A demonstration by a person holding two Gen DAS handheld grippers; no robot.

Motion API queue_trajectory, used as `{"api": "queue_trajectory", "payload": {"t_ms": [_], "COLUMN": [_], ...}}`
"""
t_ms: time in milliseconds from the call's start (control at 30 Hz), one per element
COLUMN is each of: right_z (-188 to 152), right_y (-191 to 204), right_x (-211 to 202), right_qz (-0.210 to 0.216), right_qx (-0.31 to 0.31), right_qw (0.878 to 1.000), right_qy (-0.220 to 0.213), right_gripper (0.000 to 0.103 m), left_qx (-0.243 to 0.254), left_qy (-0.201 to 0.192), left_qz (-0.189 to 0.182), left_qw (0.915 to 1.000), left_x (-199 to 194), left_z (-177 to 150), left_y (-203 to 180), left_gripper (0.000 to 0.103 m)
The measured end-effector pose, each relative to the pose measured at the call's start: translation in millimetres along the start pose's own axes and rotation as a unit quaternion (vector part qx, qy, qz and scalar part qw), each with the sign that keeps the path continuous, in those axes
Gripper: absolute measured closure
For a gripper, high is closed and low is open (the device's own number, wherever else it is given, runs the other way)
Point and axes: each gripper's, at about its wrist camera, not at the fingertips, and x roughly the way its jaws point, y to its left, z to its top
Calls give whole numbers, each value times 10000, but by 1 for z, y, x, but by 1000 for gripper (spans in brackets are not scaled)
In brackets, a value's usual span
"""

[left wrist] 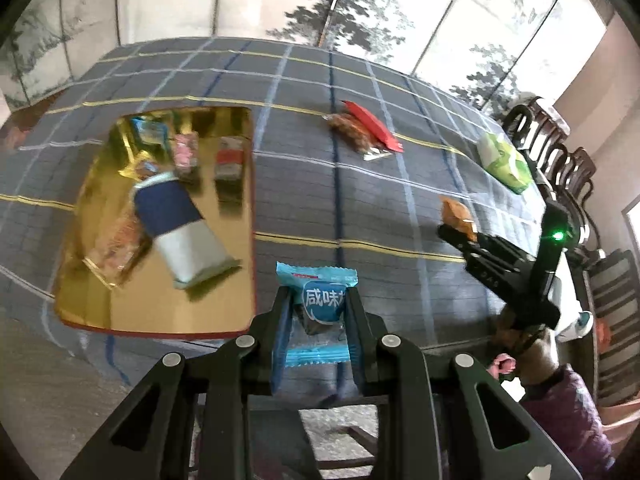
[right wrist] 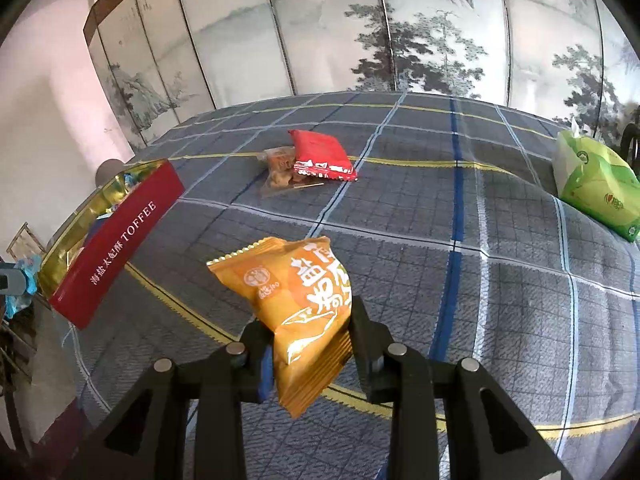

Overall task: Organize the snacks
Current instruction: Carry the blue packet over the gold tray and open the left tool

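Note:
My left gripper [left wrist: 318, 300] is shut on a light blue snack packet [left wrist: 318, 300] and holds it above the table's near edge, just right of the gold-lined toffee box [left wrist: 224, 300]. The box holds several snacks, among them a blue and white bar [left wrist: 178, 224]. My right gripper [right wrist: 310, 320] is shut on an orange snack packet [right wrist: 304, 304] above the plaid tablecloth; it also shows in the left wrist view [left wrist: 456, 216]. A red packet [right wrist: 322, 154] and a clear packet of brown snacks [right wrist: 280, 170] lie together further back on the table.
The box's red side [right wrist: 120, 244] reads TOFFEE and stands at the left in the right wrist view. A green tissue pack [right wrist: 596, 180] sits at the far right of the table. Dark wooden chairs [left wrist: 560, 152] line the right side. A painted folding screen stands behind.

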Motion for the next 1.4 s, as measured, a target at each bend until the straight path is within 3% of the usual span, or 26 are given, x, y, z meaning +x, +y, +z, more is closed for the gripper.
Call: {"api": "queue_trajectory", "payload": {"t_ms": [500,1400], "right_z": [0,0], "right_y": [3,2], "right_x": [5,6], "right_qz": [-164,-181], "right_qx": [-34,-41], "right_qw": [9998,9998], "right_qy": [109,124], "right_gripper": [71,71], "left_qx": [-64,-339], "left_qy": [-221,-202], "left_qz": [515,1366], "left_qw": [9984,9898], "left_x": [-3,23], "left_z": [-4,0], "left_y": [33,90], "left_gripper": [81,80]}}
